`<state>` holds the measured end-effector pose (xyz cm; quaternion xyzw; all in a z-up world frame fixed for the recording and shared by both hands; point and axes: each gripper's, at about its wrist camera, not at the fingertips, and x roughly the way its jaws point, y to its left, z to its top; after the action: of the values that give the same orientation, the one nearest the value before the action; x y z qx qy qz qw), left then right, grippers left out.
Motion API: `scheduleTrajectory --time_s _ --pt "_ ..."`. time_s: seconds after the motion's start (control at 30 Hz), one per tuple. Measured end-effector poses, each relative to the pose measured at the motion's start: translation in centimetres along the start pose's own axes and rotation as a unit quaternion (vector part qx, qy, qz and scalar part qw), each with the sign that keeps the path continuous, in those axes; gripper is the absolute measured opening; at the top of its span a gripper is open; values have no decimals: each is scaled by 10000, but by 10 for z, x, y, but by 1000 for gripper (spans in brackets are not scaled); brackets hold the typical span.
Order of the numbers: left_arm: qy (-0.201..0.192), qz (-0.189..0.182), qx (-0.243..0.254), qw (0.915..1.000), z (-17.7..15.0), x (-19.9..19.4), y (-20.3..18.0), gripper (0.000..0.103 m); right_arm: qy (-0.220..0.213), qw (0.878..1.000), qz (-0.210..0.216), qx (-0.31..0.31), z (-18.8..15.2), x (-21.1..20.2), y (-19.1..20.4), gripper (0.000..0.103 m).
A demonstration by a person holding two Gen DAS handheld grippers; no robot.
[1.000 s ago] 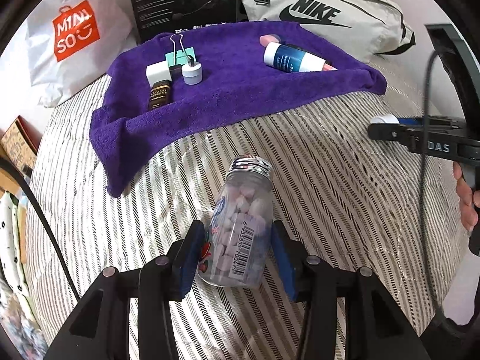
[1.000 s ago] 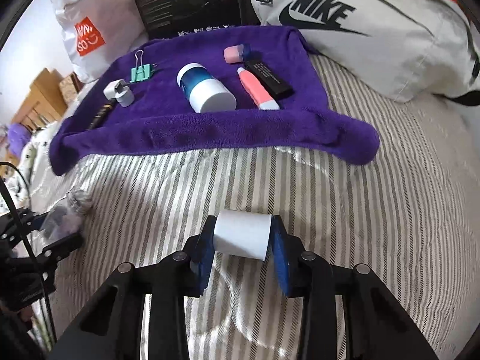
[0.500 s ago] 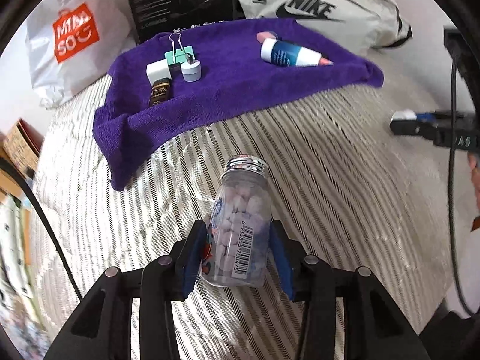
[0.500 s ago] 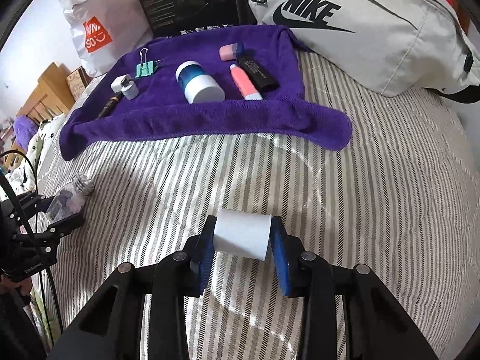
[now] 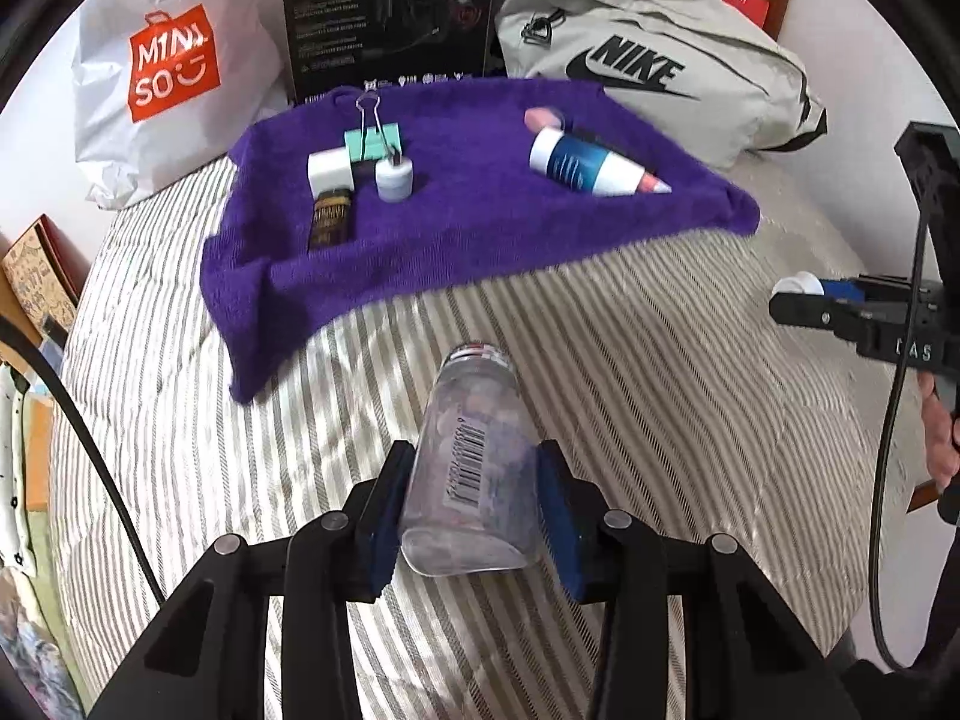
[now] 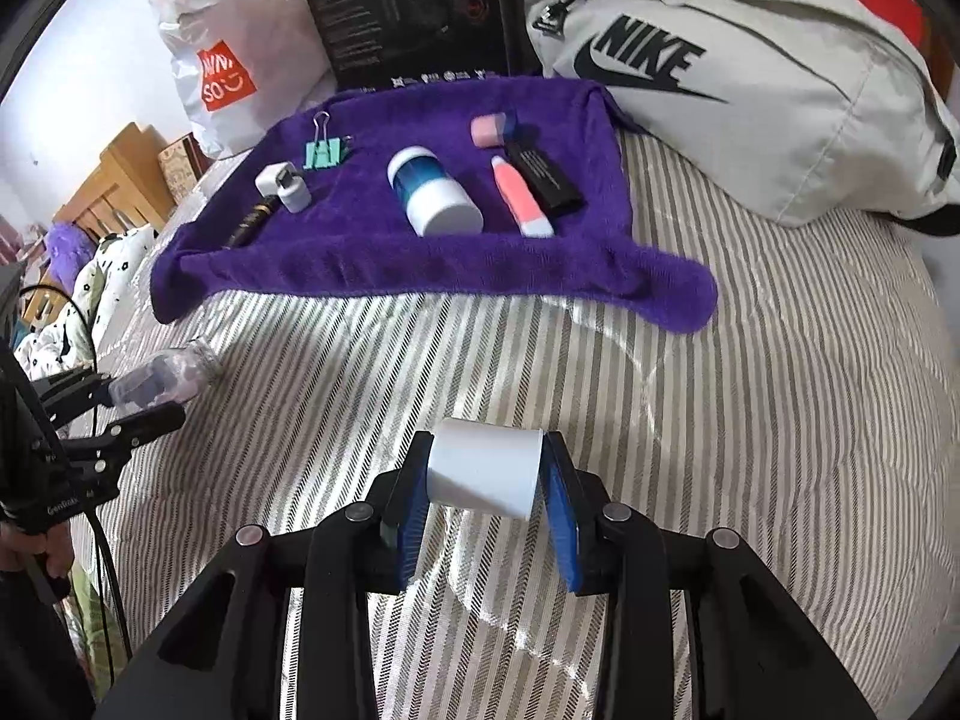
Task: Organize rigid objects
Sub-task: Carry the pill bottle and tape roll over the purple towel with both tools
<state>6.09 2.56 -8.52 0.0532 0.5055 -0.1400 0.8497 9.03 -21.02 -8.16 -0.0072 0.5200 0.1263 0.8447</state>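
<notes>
Left gripper (image 5: 474, 498): blue pads pinch a clear plastic bottle of pale tablets (image 5: 471, 468), silver cap pointing forward, its barcode label facing up. Right gripper (image 6: 485, 483): pads clamp a white cylindrical container (image 6: 483, 471) held crosswise.

Both items hang over the striped grey-and-white bedcover (image 6: 750, 420), which lies bare between the grippers and the near edge of the purple towel (image 5: 480, 228). The towel's middle strip is free. At its left end sit a mint binder clip (image 5: 372, 141), a white cube (image 5: 328, 171), a small white cap (image 5: 394, 178) and a dark gold-lettered tube (image 5: 330, 221). At its right end lie a blue-and-white jar (image 6: 433, 192), a pink-and-white tube (image 6: 521, 198), a black flat bar (image 6: 546, 175) and a pink eraser (image 6: 491, 127). Beyond the far edge stand a white shopping bag (image 5: 174, 72), a black box (image 5: 390, 12) and a grey sports bag (image 5: 648, 72).

Against the frames one second ago, the bottle is tipped further forward and sits blurred; the white container's grip is unchanged.
</notes>
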Motion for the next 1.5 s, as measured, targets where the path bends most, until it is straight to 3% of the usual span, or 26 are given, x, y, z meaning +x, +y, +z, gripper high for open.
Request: scheduleTrajectory --time_s 0.2,0.33,0.4,0.53,0.7,1.03,1.5 --pt "24 -90 57 9999 12 6 2 38 72 9999 46 -113 7 4 2 36" --pt "344 28 246 9991 3 24 -3 38 102 9999 64 -93 4 6 2 36" --pt "306 126 346 9989 2 25 -7 38 118 9999 81 -57 3 7 1 36" --pt "359 334 486 9976 7 32 -13 46 169 9998 69 -63 1 9 0 36" --pt "381 197 428 9982 12 33 -12 39 209 9997 82 -83 -2 10 2 36" --pt "-53 57 89 9999 19 2 -4 38 202 9997 66 -143 1 7 2 36" --pt "-256 -128 25 9996 71 2 12 38 54 9990 227 -382 32 4 7 36"
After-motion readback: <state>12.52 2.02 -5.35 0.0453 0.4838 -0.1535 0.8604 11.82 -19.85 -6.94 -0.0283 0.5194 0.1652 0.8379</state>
